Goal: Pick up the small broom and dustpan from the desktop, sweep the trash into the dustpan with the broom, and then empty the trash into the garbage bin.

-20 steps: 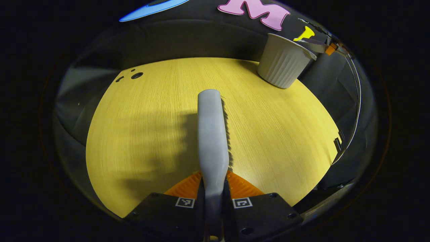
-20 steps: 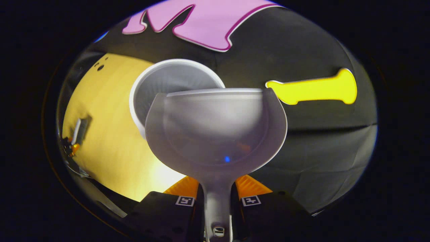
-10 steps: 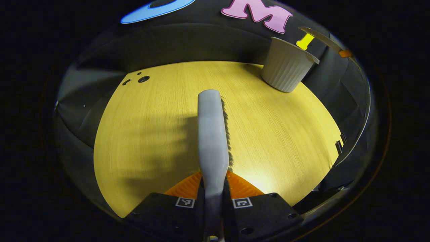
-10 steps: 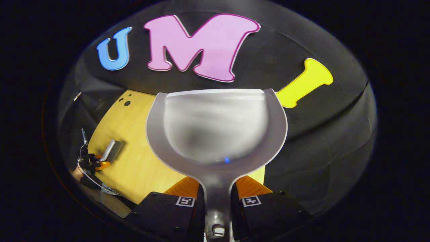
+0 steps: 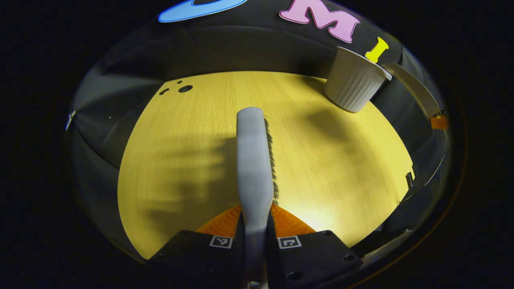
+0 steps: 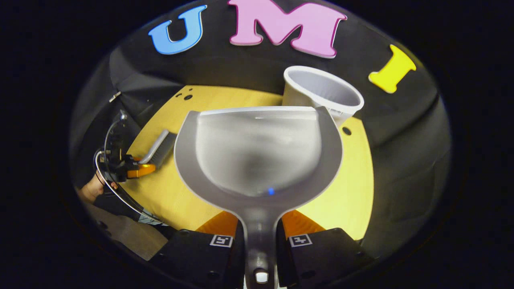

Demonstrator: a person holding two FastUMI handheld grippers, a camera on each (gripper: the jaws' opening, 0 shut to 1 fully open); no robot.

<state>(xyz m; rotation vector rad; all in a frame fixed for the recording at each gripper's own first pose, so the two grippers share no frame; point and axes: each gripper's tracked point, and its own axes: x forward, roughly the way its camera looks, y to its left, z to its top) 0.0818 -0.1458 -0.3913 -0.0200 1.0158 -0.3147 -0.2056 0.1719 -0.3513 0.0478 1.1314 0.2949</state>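
In the left gripper view, the left gripper was clamped on the handle of the small broom, which stuck straight out over the yellow desktop; you could see a thin strip of bristles along the broom's right side, the rest were hidden under its back. The garbage bin stood at the far right corner of the desktop, and just past it the dustpan poked in as a pale sliver, mostly cut off at the picture's edge. In the right gripper view, the right gripper was pinching the dustpan's handle, pan held up level over the desktop, scoop facing the camera; couldn't make out any trash in it. It covered the lower part of the garbage bin behind it. Near the left edge of the desktop the other gripper held the broom low over the wood, with a hand half hidden behind it.
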